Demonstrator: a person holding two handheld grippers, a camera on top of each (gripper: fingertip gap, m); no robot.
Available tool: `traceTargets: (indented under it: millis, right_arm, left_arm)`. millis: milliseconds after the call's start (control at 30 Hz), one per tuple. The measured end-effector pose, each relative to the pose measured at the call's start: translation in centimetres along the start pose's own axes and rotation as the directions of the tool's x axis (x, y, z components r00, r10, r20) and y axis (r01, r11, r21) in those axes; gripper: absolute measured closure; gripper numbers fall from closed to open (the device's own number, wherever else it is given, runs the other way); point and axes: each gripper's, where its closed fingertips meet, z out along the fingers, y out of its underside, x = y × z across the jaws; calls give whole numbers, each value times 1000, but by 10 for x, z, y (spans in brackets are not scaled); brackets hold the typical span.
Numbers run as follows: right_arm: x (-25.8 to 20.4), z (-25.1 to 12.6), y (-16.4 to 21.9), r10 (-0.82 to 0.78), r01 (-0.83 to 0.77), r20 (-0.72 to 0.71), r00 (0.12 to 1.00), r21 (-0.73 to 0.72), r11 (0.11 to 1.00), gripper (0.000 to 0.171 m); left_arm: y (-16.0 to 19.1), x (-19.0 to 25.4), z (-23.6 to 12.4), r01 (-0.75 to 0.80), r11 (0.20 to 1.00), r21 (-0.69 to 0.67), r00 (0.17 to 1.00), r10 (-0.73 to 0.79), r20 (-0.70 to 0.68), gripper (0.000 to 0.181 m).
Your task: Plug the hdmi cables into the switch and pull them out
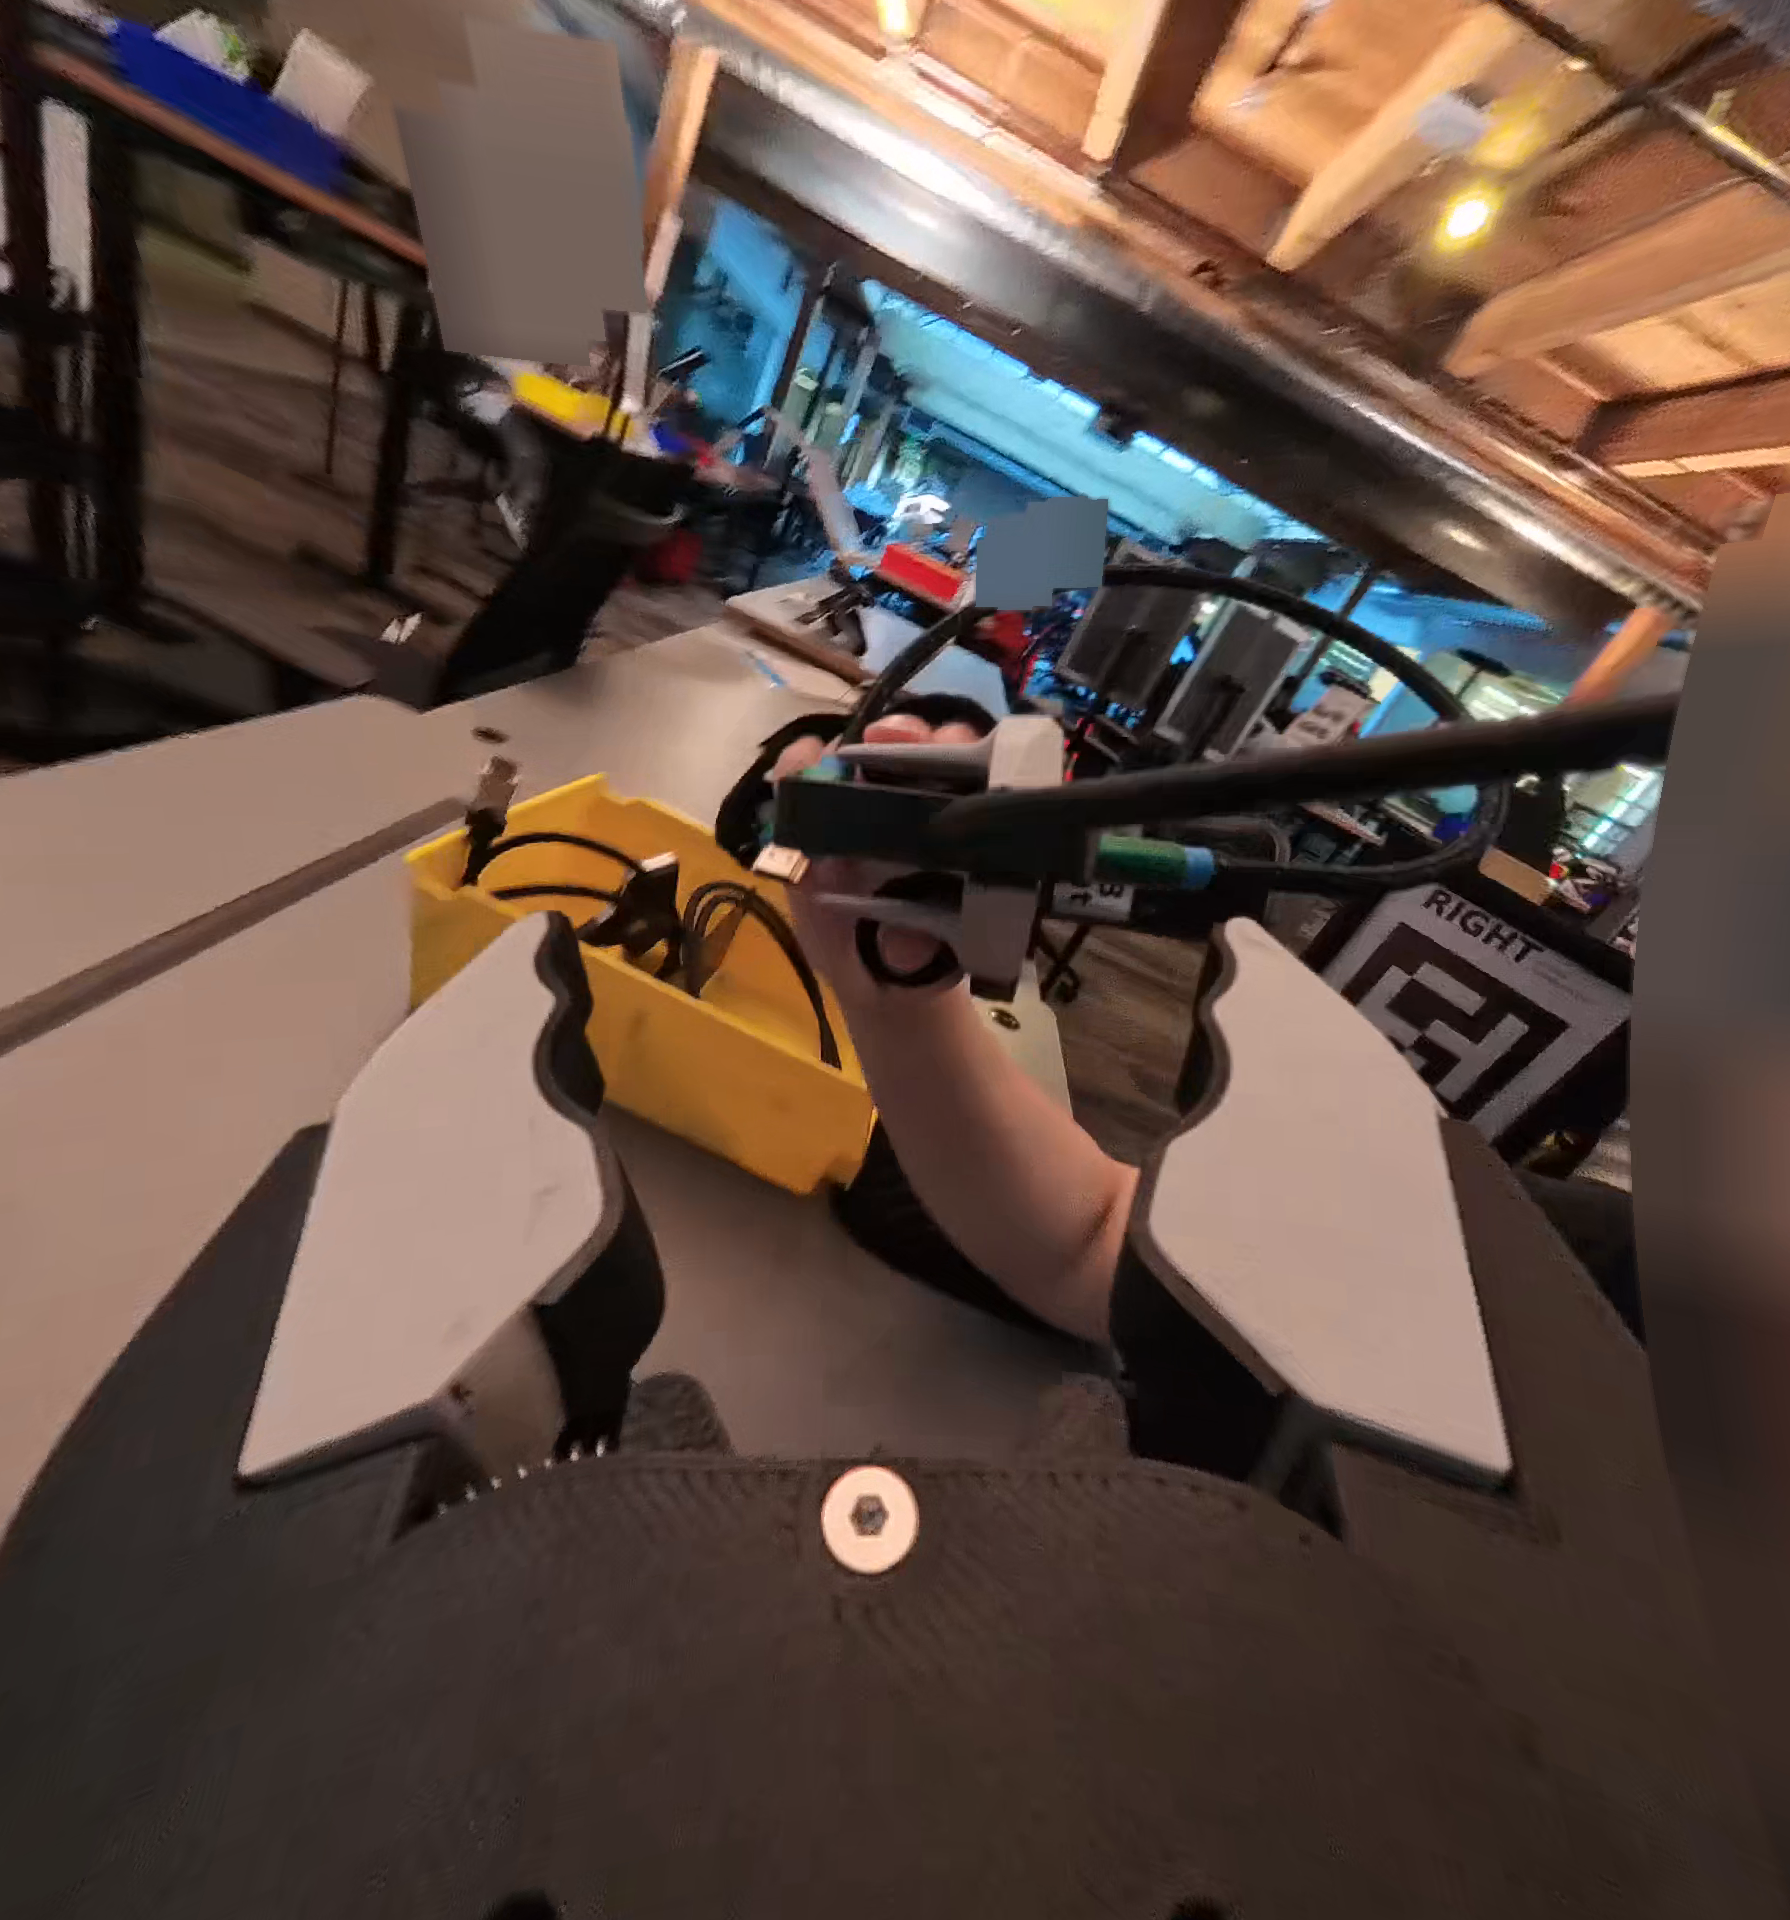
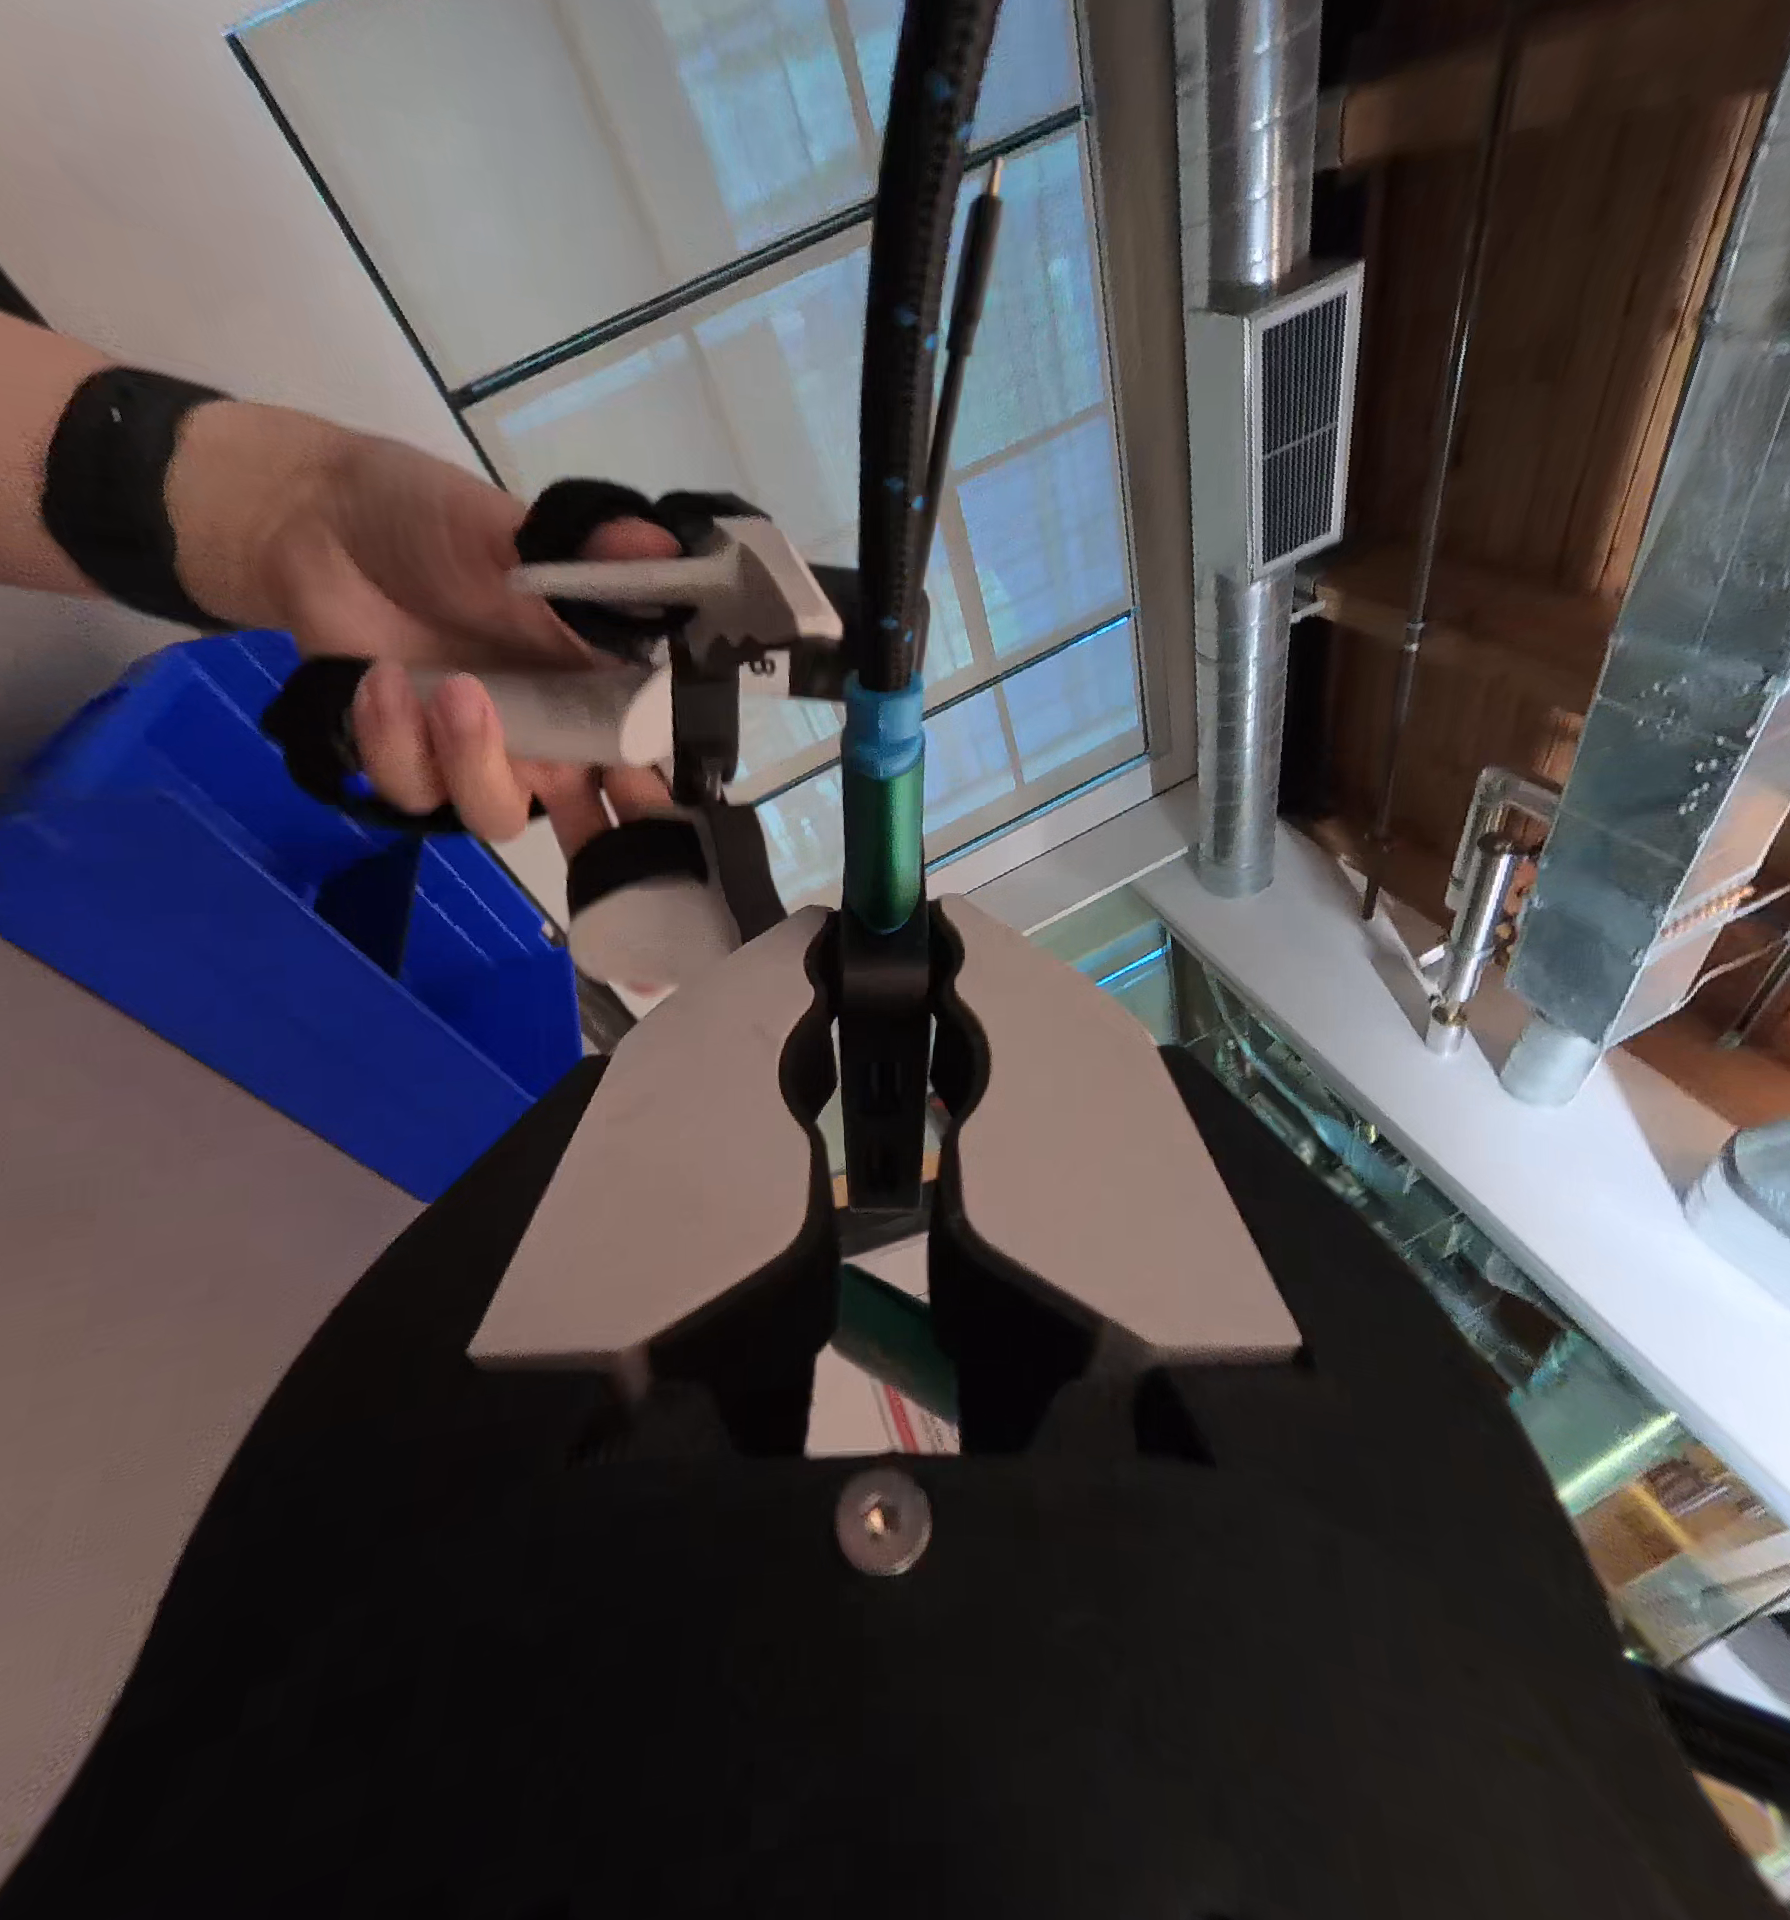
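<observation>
Your right hand-held gripper [image 2: 880, 1039] squeezes the black switch [image 2: 878, 1081].
Low in the frame, a green-ended HDMI cable [image 2: 878, 821] sticks out above it. Your left hand-held gripper [image 1: 891, 997] is wide and empty. Pull crooked and the plug could bend or the switch slip.

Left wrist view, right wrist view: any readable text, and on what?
I won't quote writing; these things bear it.
Black-and-white marker board: bold print along its top edge, legible.
Small white label under the switch: partly hidden.
White label behind the right gripper: blurred, unreadable.
</observation>
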Motion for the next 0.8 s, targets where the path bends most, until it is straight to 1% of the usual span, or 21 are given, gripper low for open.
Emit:
traceTargets:
  millis: [33,100,133,200,233,367,633,800]
  right_arm:
    - [-1,2,-3,-27,27,-9,1000,2,1000,156]
    - [-6,5,-6,-93,93,-12,996,1,996,156]
    - [-11,7,-6,-115,115,7,993,-2,993,156]
    - [-18,11,-4,-130,131,41,991,-17,991,156]
    - [-19,11,-4,-141,142,39,989,-18,990,156]
    - [-23,11,-5,-173,174,59,983,-15,985,156]
    - [-27,12,-11,-213,214,82,974,-4,977,156]
    - [-34,14,-11,-291,296,118,949,-28,955,156]
  left_arm:
    - [0,2,7,-28,999,22,999,28,-21,72]
    - [-2,1,17,-106,992,75,994,107,-10,77]
    - [-3,2,19,-141,985,95,990,142,-4,84]
    - [-4,9,19,-193,974,117,980,197,-32,110]
    - [-3,11,18,-206,972,114,976,212,-43,112]
    - [2,11,16,-247,967,58,967,250,-41,111]
    - [11,16,12,-325,946,-11,944,324,-69,111]
    - [17,16,13,-359,933,-39,932,356,-70,110]
